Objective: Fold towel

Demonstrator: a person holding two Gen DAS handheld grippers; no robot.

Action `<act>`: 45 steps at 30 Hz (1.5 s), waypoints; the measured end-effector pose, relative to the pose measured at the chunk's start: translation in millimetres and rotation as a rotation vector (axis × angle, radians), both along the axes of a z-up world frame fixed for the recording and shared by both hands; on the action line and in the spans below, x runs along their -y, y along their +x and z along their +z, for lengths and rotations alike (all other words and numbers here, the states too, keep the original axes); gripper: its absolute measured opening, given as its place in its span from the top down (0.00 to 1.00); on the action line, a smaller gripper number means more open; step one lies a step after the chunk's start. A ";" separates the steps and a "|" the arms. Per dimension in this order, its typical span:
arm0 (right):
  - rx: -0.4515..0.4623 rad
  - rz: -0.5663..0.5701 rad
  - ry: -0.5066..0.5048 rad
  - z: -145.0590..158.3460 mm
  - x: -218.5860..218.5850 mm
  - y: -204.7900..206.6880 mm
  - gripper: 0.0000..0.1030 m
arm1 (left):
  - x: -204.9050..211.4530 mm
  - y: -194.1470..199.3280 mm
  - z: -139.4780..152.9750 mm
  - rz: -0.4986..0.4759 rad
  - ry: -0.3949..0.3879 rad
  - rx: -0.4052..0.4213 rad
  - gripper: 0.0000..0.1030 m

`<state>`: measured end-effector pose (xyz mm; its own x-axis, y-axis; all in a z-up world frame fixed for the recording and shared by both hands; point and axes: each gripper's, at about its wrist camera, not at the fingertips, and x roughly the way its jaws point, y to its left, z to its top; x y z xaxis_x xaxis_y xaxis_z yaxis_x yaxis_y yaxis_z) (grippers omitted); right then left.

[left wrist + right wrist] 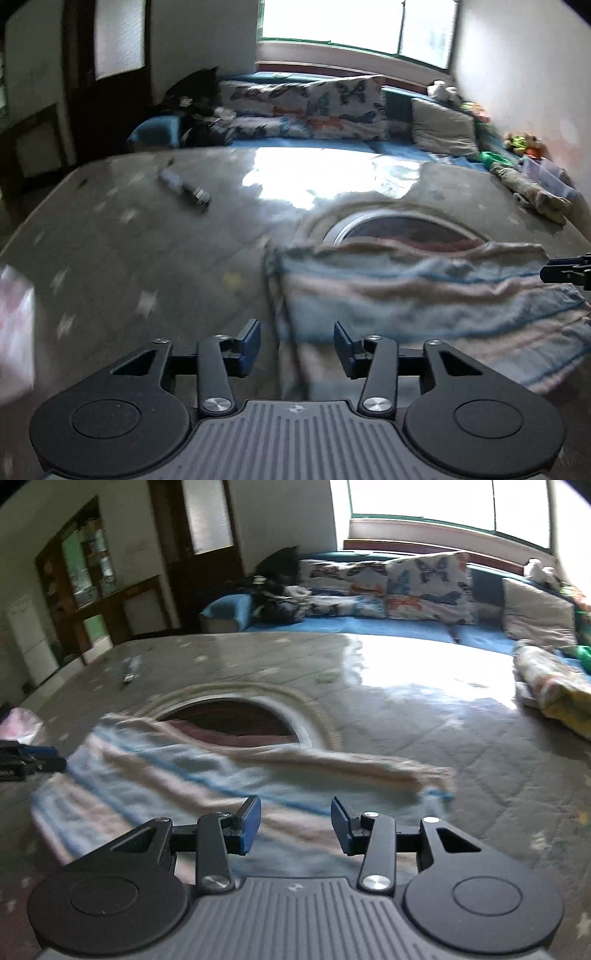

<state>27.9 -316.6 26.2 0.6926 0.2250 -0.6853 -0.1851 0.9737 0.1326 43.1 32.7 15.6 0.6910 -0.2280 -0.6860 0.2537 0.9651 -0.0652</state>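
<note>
A striped towel (424,295) in pale blue, pink and cream lies rumpled on the grey star-patterned table cover (147,258), its far edge folded over towards me. My left gripper (297,345) hovers open over the towel's left edge, and the pads do not press on the cloth. In the right wrist view the same towel (184,775) spreads out to the left. My right gripper (295,821) stands open above its near right part, with nothing pinched. The other gripper's tip shows at each view's edge: the right gripper (569,273) and the left gripper (26,762).
A round, ringed opening (399,229) in the table cover sits just behind the towel. A dark remote-like object (184,186) lies far left. A bundled patterned cloth (554,690) rests at the right edge. A sofa with butterfly cushions (332,107) stands behind the table.
</note>
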 end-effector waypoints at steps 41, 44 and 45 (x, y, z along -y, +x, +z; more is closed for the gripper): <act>-0.134 0.412 0.078 25.6 -203.7 65.4 0.66 | 45.6 -63.1 42.9 -0.088 -0.213 0.089 0.95; -0.124 0.384 0.088 21.1 -194.8 61.9 0.86 | 50.0 -67.3 44.6 -0.118 -0.206 0.093 0.94; -0.121 0.374 0.095 20.1 -190.8 60.3 0.87 | 51.1 -68.9 45.3 -0.127 -0.204 0.094 0.93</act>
<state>88.3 -125.8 46.2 0.4663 0.5127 -0.7209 -0.5020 0.8244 0.2615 -25.8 -18.4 60.9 0.7065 -0.4440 -0.5511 0.3862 0.8944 -0.2255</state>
